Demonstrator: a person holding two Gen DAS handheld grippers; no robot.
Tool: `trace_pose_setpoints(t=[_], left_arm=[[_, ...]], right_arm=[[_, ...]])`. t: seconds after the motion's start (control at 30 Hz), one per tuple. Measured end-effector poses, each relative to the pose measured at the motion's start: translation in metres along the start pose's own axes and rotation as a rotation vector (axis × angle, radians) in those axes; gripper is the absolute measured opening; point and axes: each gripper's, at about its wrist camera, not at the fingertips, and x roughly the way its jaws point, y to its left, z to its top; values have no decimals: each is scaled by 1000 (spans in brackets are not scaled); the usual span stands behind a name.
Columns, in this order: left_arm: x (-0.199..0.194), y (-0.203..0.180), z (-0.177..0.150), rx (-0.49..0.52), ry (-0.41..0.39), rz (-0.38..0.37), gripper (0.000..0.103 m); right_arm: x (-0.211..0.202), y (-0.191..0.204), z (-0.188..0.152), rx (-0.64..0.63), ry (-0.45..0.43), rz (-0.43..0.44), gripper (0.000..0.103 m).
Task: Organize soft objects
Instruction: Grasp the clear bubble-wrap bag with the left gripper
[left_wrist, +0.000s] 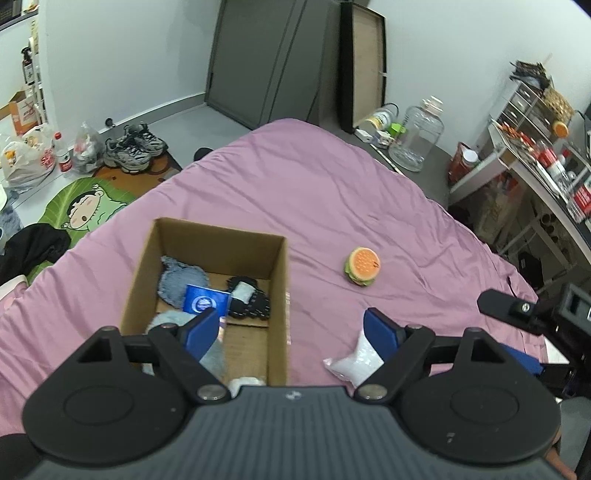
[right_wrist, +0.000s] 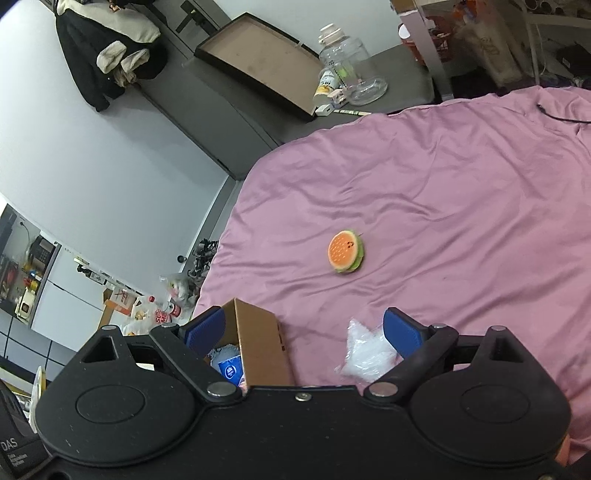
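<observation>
An open cardboard box (left_wrist: 221, 242) stands on the pink bed sheet (left_wrist: 332, 192). Inside lie a denim piece (left_wrist: 181, 282), a blue packet (left_wrist: 207, 301), a black knitted item (left_wrist: 251, 302) and a pale blue cloth (left_wrist: 166, 319). A plush burger (left_wrist: 362, 266) rests on the sheet right of the box. A white plastic pouch (left_wrist: 354, 363) lies near my left gripper's right finger. My left gripper (left_wrist: 290, 317) is open and empty over the box's right wall. My right gripper (right_wrist: 303, 317) is open and empty, between the box (right_wrist: 262, 343) and the pouch (right_wrist: 364, 354), with the burger (right_wrist: 346, 252) beyond.
Part of the other hand-held device (left_wrist: 517, 310) shows at the right edge of the left wrist view. A clear jar (left_wrist: 417, 136) and a dark framed board (left_wrist: 364, 66) stand past the bed's far edge. Shoes (left_wrist: 135, 147) and bags (left_wrist: 29, 158) are on the floor at left.
</observation>
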Motion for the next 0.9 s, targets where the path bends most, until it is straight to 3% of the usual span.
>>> trace_pose_setpoints(t=[0.47,0.9], left_arm=[[28,-59,-21,90,51,-20,84],[90,-93,-48,113,158,-3,84]], right_arm=[[-5,-41,16,94,-6,9,93],[10,-68,30,99,35,17,93]])
